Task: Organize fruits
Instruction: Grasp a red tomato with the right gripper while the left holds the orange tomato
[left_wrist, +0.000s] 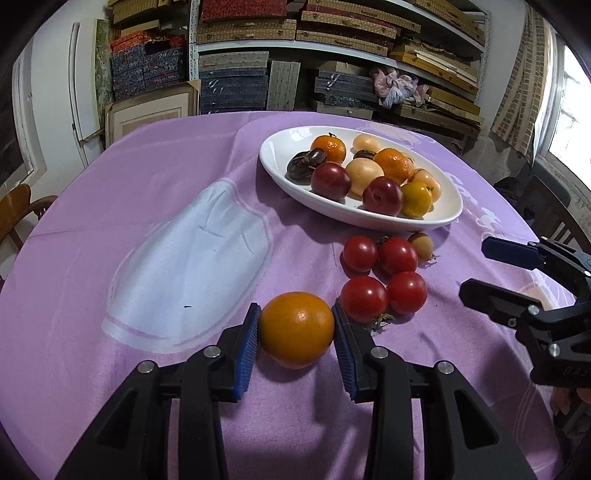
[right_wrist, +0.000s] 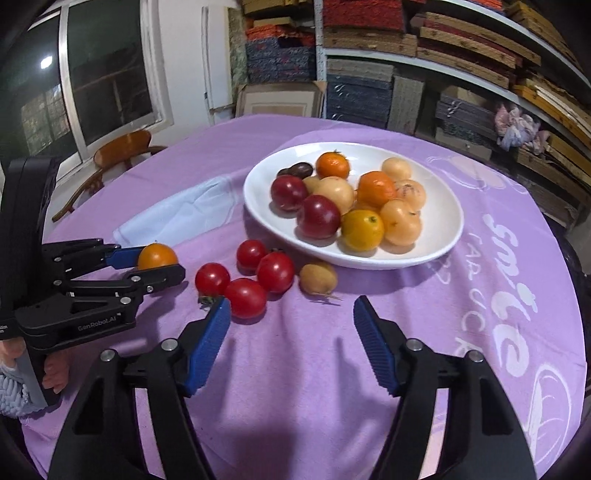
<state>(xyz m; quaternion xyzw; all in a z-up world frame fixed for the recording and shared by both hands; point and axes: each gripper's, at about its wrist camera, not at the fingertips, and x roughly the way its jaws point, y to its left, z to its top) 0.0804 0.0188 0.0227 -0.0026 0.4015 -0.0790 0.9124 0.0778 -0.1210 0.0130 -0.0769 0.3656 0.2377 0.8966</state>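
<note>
An orange round fruit (left_wrist: 296, 329) rests on the purple cloth with my left gripper (left_wrist: 295, 309) shut on it, a blue pad pressed against each side. The right wrist view shows that same grip, the left gripper (right_wrist: 162, 263) lying at the left. Several red tomatoes (left_wrist: 384, 277) lie just beyond it, beside a small tan fruit (left_wrist: 420, 243). A white oval bowl (left_wrist: 271, 162) farther back holds oranges, red plums, pale yellow fruits and dark ones. My right gripper (right_wrist: 291, 301) stands open over bare cloth, close in front of the tomatoes (right_wrist: 258, 273) and the tan fruit (right_wrist: 317, 277).
The round table wears a purple cloth (right_wrist: 295, 369) with a pale white patch (left_wrist: 192, 266) on its left. A wooden chair (right_wrist: 122, 147) stands beyond the far left edge. Shelves stacked with boxes (left_wrist: 332, 55) fill the back wall.
</note>
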